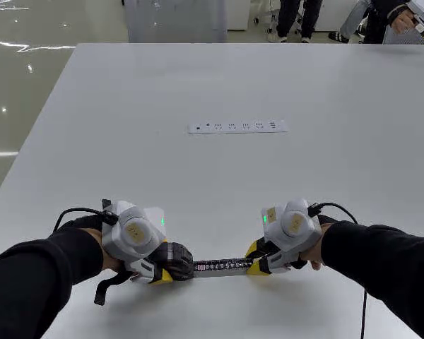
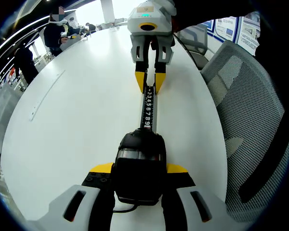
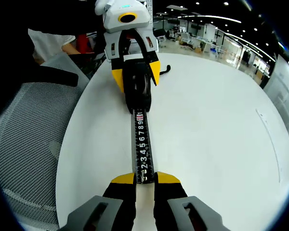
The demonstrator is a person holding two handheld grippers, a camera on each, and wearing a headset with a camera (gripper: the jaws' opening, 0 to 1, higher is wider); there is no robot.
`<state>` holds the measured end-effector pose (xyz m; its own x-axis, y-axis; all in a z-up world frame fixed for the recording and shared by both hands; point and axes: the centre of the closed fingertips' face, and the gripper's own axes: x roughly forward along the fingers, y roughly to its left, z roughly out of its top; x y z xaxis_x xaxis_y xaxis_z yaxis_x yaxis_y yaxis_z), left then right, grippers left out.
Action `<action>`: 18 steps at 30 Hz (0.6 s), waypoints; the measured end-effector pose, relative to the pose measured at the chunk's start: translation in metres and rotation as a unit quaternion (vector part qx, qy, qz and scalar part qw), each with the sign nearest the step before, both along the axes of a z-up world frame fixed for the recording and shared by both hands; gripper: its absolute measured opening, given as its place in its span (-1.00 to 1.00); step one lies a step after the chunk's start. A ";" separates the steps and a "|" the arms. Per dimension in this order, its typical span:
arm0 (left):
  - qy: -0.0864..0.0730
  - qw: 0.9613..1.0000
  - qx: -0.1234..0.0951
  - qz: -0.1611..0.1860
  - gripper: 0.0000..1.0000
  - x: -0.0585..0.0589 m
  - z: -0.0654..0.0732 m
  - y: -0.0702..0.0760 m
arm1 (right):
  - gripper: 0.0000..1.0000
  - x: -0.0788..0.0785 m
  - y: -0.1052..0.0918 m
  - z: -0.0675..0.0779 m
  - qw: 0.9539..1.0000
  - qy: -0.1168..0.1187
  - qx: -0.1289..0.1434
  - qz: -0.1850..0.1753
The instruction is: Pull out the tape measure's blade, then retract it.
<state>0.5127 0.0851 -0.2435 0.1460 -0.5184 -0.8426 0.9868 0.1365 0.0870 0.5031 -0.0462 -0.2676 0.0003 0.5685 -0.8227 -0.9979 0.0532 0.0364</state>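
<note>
A black tape measure case (image 1: 172, 260) lies near the table's front edge, gripped by my left gripper (image 1: 162, 272); the left gripper view has the case (image 2: 139, 166) between the yellow-tipped jaws. Its blade (image 1: 222, 265) runs out to the right, numbers 1 to 9 showing (image 3: 141, 149). My right gripper (image 1: 253, 260) is shut on the blade's end (image 3: 142, 178). In the left gripper view the right gripper (image 2: 150, 86) pinches the far end of the blade (image 2: 148, 110). In the right gripper view the left gripper (image 3: 135, 79) holds the case (image 3: 137, 89).
A white power strip (image 1: 237, 127) lies mid-table on the white table (image 1: 198, 183). A black strap (image 1: 106, 288) trails from the case. A grey mesh chair (image 2: 250, 115) stands at the table's near side. People are at the far end of the room.
</note>
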 end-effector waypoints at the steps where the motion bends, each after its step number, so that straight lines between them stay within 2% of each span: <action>1: 0.000 1.000 0.000 0.000 -0.36 0.000 0.000 0.000 | -0.82 0.000 -0.001 0.000 1.000 0.000 0.000 0.000; 18: 0.000 1.000 0.001 0.000 -0.36 -0.001 0.000 0.000 | -0.82 0.001 -0.013 -0.001 1.000 -0.001 -0.005 -0.003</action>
<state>0.5121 0.0847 -0.2433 0.1464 -0.5175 -0.8431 0.9867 0.1369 0.0873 0.5037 -0.0596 -0.2685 0.0057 0.5596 -0.8287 -0.9977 0.0597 0.0334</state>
